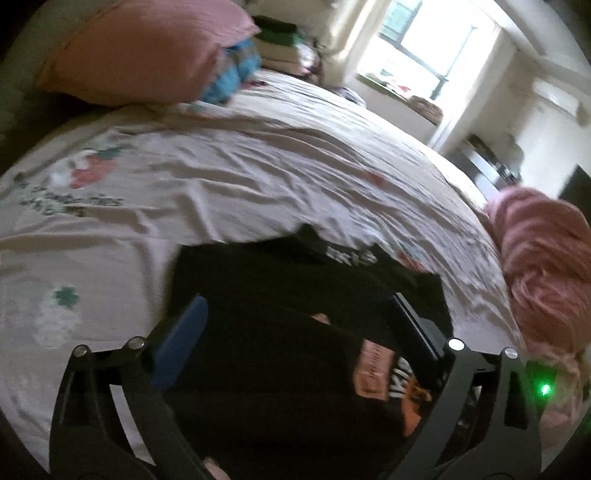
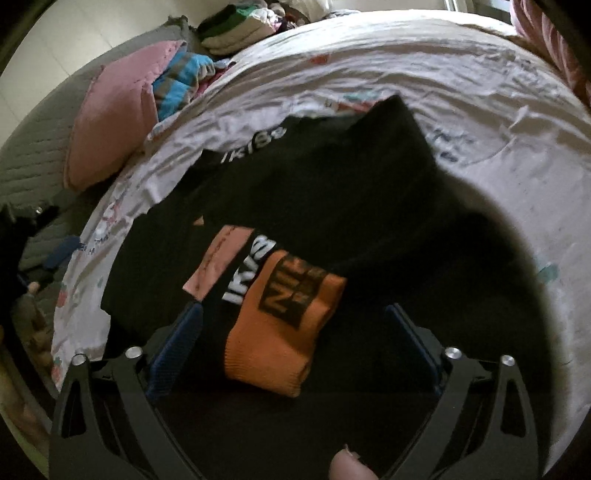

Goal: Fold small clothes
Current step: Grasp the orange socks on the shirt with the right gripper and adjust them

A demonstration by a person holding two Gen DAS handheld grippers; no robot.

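Note:
A black garment (image 2: 332, 192) with white lettering lies spread on the bed sheet (image 2: 461, 96). An orange ribbed part with a black print (image 2: 284, 325) and a pink label (image 2: 218, 258) lie on top of it. My right gripper (image 2: 295, 328) hovers over the orange part, jaws wide, and neither blue pad touches the cloth. In the left wrist view the same black garment (image 1: 277, 280) fills the lower middle, and its orange print (image 1: 402, 395) shows near the right finger. My left gripper (image 1: 295, 321) stands open above it with nothing pinched.
A pink pillow (image 1: 140, 51) and a blue striped cloth (image 1: 236, 70) lie at the head of the bed. A pink blanket (image 1: 543, 258) is bunched at the right edge. Stacked clothes (image 2: 232, 33) sit far back. A person's fingertip (image 2: 347, 467) shows at the bottom.

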